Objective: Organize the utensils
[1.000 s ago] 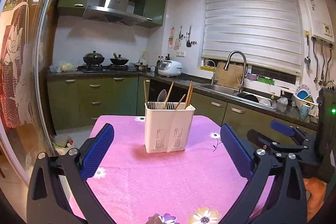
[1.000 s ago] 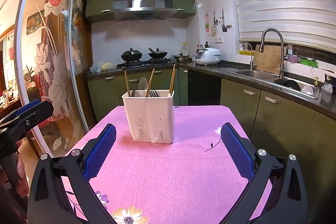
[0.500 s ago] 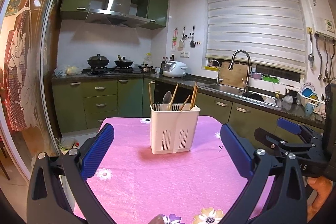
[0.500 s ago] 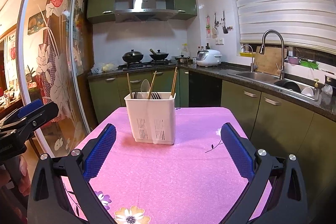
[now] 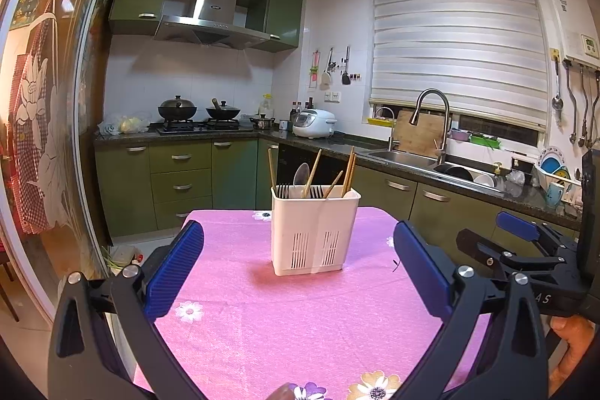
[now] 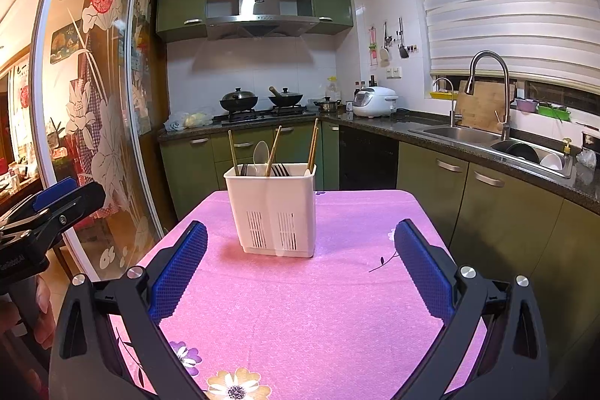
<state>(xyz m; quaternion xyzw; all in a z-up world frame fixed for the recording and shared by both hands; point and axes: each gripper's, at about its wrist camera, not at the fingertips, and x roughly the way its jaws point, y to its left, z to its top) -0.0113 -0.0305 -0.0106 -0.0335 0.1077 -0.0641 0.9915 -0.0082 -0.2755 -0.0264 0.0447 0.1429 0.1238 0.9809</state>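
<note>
A white slotted utensil holder (image 5: 314, 233) stands upright on the pink flowered tablecloth (image 5: 300, 317); it also shows in the right wrist view (image 6: 273, 208). It holds several wooden chopsticks (image 5: 348, 171), a spoon (image 5: 300, 175) and forks (image 5: 283, 191). My left gripper (image 5: 298, 268) is open and empty, held above the near part of the table, well short of the holder. My right gripper (image 6: 300, 268) is open and empty too, at a similar distance. The right gripper shows at the right edge of the left wrist view (image 5: 525, 246).
Green kitchen cabinets and a dark counter (image 5: 412, 167) run behind and right of the table, with a sink (image 5: 405, 158), a stove with pans (image 5: 198, 122) and a rice cooker (image 5: 313, 123). A glass sliding door (image 6: 101, 122) stands at the left. The table edge drops off left and right.
Both grippers have drawn back and lifted slightly; the holder looks a bit farther and more centred. Both stay open and empty.
</note>
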